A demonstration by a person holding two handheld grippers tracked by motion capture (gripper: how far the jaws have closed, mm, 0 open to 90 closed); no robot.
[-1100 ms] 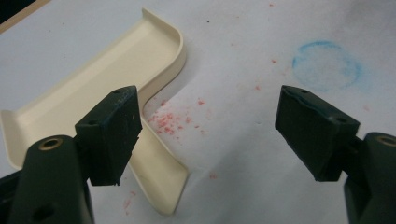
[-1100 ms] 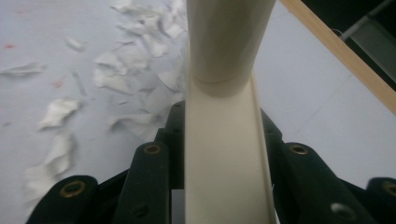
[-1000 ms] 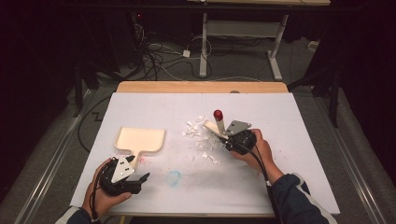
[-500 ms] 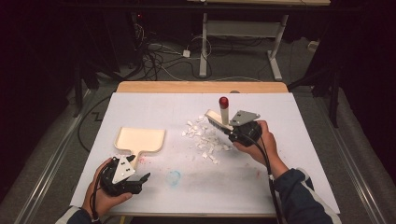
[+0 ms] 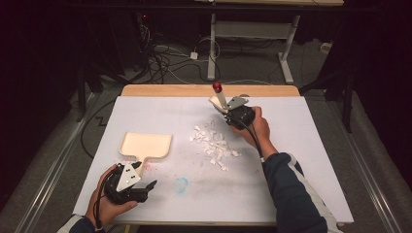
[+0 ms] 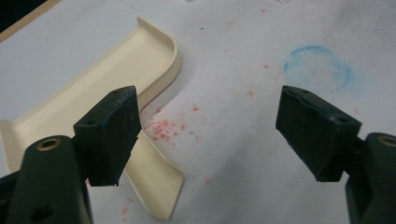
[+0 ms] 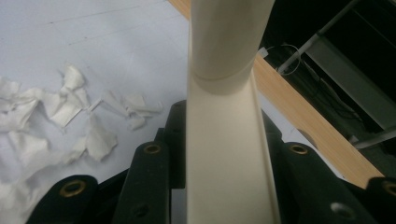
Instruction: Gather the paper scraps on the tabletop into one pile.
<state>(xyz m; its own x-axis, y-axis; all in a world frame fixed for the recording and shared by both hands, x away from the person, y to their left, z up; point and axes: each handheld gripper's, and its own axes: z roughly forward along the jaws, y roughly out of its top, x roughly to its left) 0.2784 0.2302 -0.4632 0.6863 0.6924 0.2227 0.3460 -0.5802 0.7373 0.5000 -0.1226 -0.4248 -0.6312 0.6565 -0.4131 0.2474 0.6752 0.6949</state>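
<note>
Right gripper (image 5: pixel 227 109) has moved farther up the tabletop (image 5: pixel 311 160) since earlier frames, now near the far edge, right of centre. Its fingers are clamped on a cream brush handle (image 7: pixel 229 154) with a red tip (image 5: pixel 217 87); the handle angles up and toward the far side. Scraps of torn white paper (image 5: pixel 214 144) lie scattered mid-tabletop, just near-left of that gripper; right gripper view shows them at left (image 7: pixel 70 116). Left gripper (image 5: pixel 133 187) unchanged at near left, held in a hand (image 5: pixel 109 204), fingers (image 6: pixel 112 135) wide apart, gripping nothing. Cream dustpan (image 5: pixel 145 145) lies flat just beyond it, handle toward the gripper; in left gripper view the dustpan (image 6: pixel 93 88) sits behind the left finger. Red specks (image 6: pixel 163 128) and a faint blue ring stain (image 6: pixel 317 70) mark the white surface.
</note>
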